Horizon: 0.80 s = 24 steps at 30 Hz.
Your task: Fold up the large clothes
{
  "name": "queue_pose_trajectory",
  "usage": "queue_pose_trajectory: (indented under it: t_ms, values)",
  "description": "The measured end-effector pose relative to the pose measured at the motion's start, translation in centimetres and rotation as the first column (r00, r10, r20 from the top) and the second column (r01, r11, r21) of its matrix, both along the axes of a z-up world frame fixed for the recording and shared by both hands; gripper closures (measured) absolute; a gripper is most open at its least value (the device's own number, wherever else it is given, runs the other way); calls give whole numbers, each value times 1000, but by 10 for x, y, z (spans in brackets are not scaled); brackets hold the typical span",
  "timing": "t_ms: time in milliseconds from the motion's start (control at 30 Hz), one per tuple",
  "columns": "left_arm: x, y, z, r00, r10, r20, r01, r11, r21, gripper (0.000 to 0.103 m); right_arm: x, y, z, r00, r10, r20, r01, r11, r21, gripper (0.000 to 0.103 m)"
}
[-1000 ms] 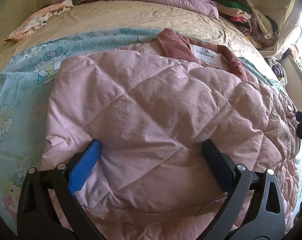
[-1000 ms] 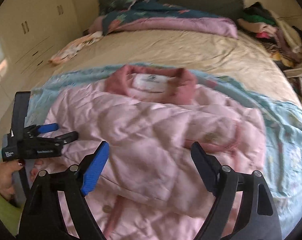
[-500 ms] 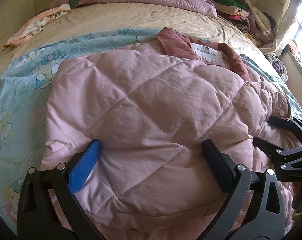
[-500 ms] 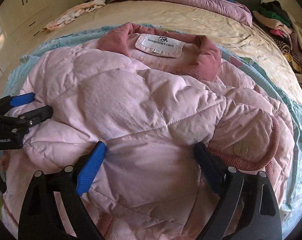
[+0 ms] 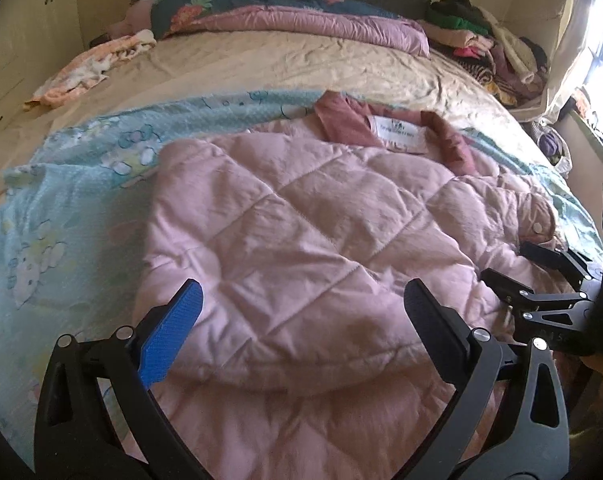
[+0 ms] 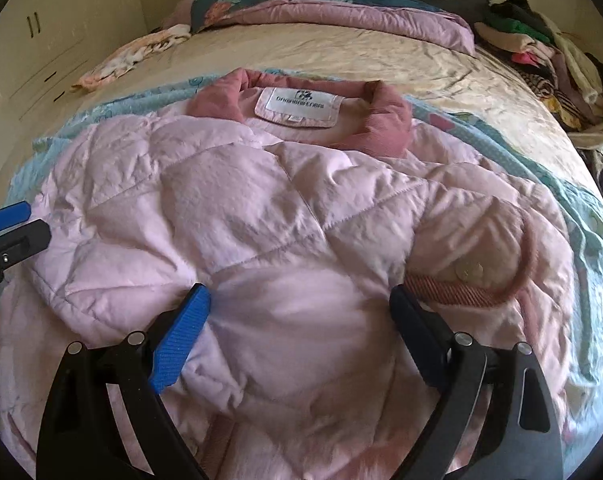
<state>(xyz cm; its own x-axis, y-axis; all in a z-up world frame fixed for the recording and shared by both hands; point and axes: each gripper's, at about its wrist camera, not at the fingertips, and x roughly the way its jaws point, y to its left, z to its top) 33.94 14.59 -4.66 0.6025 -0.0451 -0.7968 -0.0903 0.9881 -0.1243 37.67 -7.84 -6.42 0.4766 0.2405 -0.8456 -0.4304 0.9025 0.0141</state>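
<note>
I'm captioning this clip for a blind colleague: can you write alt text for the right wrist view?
A pink quilted jacket lies spread on a bed, collar and white label at the far side. The right tongs hang open over its folded middle, with the left tongs at the picture's left edge.

Daylight from window point(image 5: 597, 44) at upper right of left wrist view, blown out there. Rest of room dim, warm cast. Strong fisheye bend, black vignette in all corners. Soft shadow under fold of pink jacket point(image 5: 301, 240). Right wrist view: motion blur on jacket cuff point(image 6: 477, 256) at right, label text still sharp.
</note>
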Motion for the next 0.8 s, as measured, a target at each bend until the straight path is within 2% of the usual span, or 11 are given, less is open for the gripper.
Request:
queue_pose_trajectory:
  t_ms: [200, 400, 800]
  values:
    - [-15, 3, 19, 999, 17, 36, -17, 1000, -23, 8, -25, -21, 28, 999, -35, 27, 33, 996, 80, 6]
    - [-30, -1, 34, 998, 28, 59, -27, 999, -19, 8, -46, -41, 58, 995, -75, 60, 67, 990, 126, 5]
    - [-58, -16, 64, 995, 10, 103, -8, 1000, -11, 8, -75, -70, 98, 988, -110, 112, 89, 980, 180, 5]
